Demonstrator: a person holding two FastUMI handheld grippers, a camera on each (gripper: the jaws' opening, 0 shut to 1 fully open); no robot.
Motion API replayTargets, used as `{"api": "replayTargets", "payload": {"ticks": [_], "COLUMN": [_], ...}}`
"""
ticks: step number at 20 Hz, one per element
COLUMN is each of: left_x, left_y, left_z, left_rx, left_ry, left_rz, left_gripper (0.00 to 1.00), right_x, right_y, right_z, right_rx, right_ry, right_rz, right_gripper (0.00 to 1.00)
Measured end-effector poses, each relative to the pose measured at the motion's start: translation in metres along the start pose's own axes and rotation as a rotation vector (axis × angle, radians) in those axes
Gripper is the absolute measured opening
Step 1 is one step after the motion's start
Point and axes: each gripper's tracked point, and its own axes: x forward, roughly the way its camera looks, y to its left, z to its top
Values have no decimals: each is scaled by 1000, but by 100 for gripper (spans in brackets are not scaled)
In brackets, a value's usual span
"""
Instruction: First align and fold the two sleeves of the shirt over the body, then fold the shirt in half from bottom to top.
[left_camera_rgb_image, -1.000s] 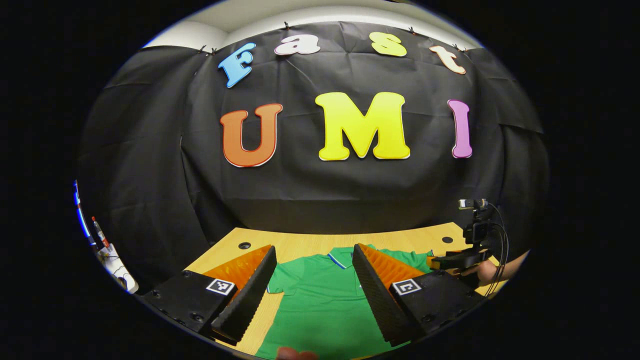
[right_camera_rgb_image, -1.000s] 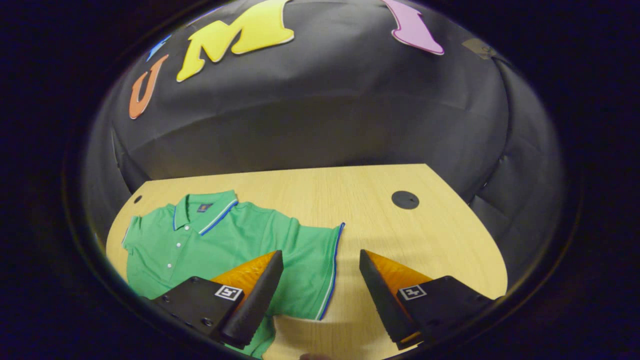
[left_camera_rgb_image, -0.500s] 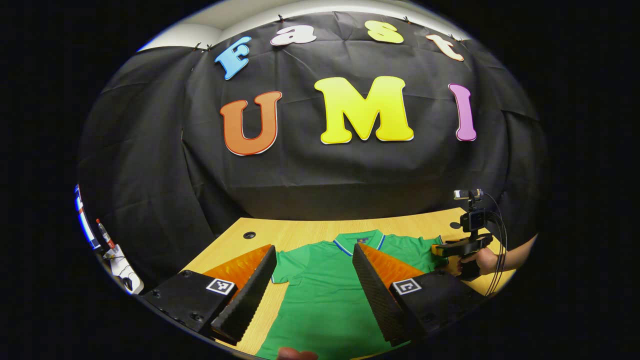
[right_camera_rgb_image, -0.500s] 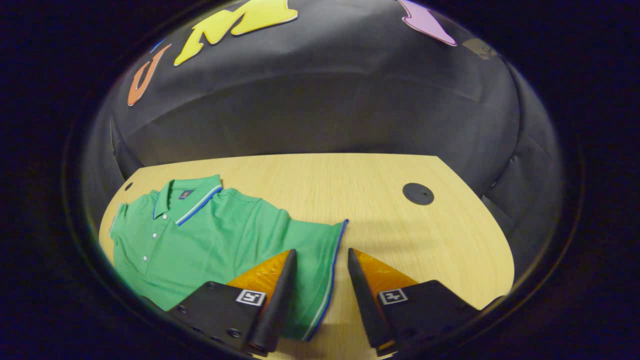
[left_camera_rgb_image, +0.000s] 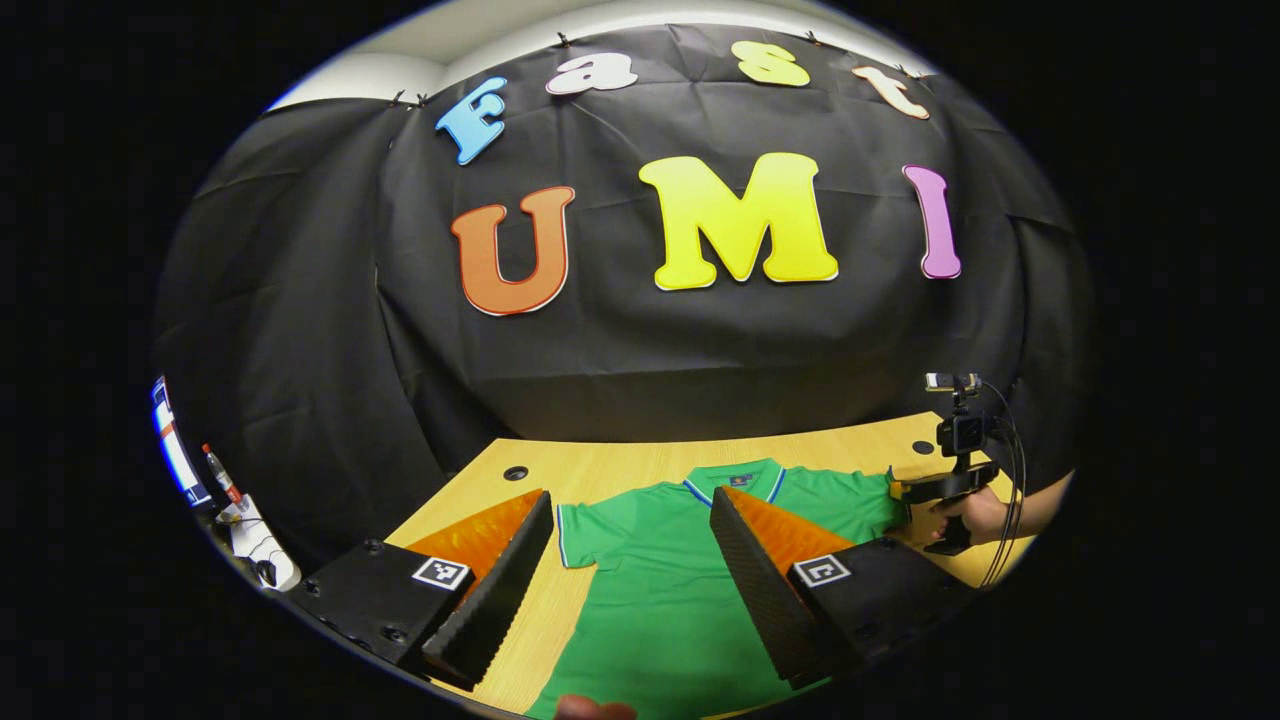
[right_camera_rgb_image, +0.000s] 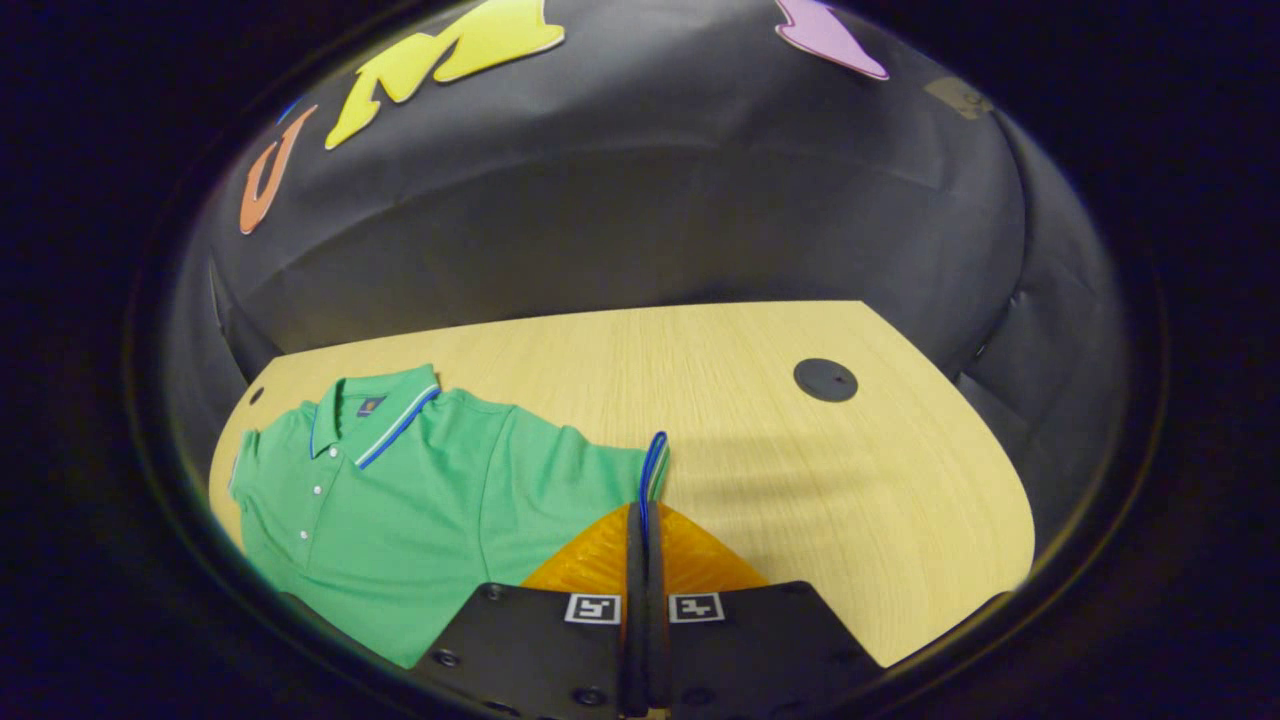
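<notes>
Your right gripper (right_camera_rgb_image: 645, 520) pinches the shirt's (right_camera_rgb_image: 420, 500) sleeve hem (right_camera_rgb_image: 652, 470) at its tips; your left gripper (left_camera_rgb_image: 630, 560) hangs spread above the body. No fold made yet.

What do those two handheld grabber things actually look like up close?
Each gripper, left and right, has two wedge-shaped fingers with ribbed faces on blocky black bases bearing small square black-and-white markers and screws. Seen from afar, the right one carries a small camera on top and trailing black cables.
</notes>
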Motion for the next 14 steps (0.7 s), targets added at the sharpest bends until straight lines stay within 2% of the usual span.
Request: {"api": "replayTargets", "payload": {"ticks": [6,11,12,14], "left_x": [-10,-22,-26,-33], "left_y": [18,41,46,60], "left_z": [4,3,2,2], "left_rx": [-5,-47,-53,-66], "left_ry": [-17,-28,-29,-35], "left_rz": [26,61,68,88], "left_gripper": [100,100,100,100], "right_x": [-30,-54,-56,-58], "right_y": [25,85,98,128], "right_z": [41,71,73,72], "right_rx": [23,42,42,29], "right_ry": [-53,-80,-83,-79], "right_rz": [25,89,100,124], "right_gripper": [3,3,6,3]}}
